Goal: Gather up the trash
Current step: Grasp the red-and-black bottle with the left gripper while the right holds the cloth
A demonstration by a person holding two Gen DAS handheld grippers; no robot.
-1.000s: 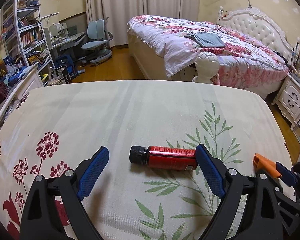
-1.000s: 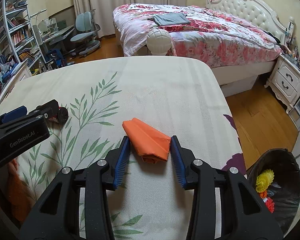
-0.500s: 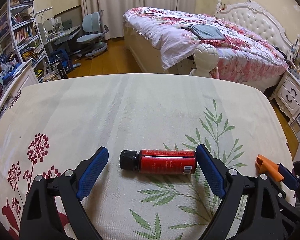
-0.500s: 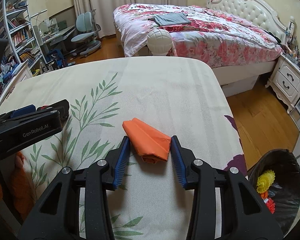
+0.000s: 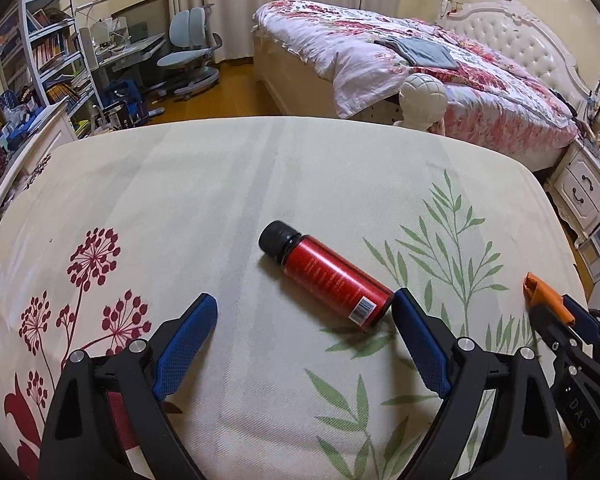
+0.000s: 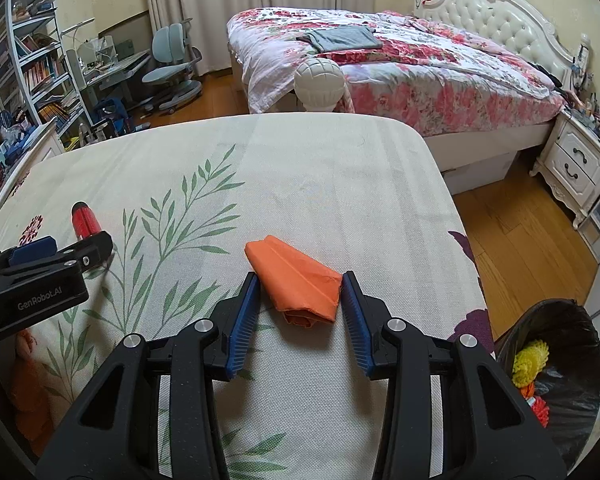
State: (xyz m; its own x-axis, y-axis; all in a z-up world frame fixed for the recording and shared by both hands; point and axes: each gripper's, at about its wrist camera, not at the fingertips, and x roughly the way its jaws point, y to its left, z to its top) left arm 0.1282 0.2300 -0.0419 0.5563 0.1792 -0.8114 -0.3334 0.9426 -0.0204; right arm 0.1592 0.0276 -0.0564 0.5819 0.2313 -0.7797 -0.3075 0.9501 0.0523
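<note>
Working with 2 hand-held grippers over a floral-sheeted mattress [image 5: 180, 200].

Holding the left hand-held gripper [image 5: 304, 298] spread wide, gripping nothing, and framing the near end of a red bottle [image 5: 332, 276]. Lying on its side and slantwise, black cap [image 5: 278, 238] pointing away, base sitting just beside, perhaps touching, the right-side pad [image 5: 416, 340]; other pad well apart from it.

Keeping the right hand-held gripper [image 6: 299, 276] clamped on a folded orange paper wad [image 6: 288, 268], pads pressing its 2 sides near the rolled end. Standing on the floor beside the mattress, at the right: a black-lined trash bin [image 6: 568, 308], already carrying yellow and orange scraps.

Risks, judging from here:
- Closing on a round bottle lying askew to the jaws: likely squirting out or rolling off across the soft sheet, since only 1 pad is meeting it.
- Nudging the base with that near pad before closing: spinning the bottle further out of line.
- Pressing down into a yielding mattress: tipping the bottle away from the pads.
- Gripping the wad only near 1 end: possibly slipping or unfolding on the way to the bin.
</note>
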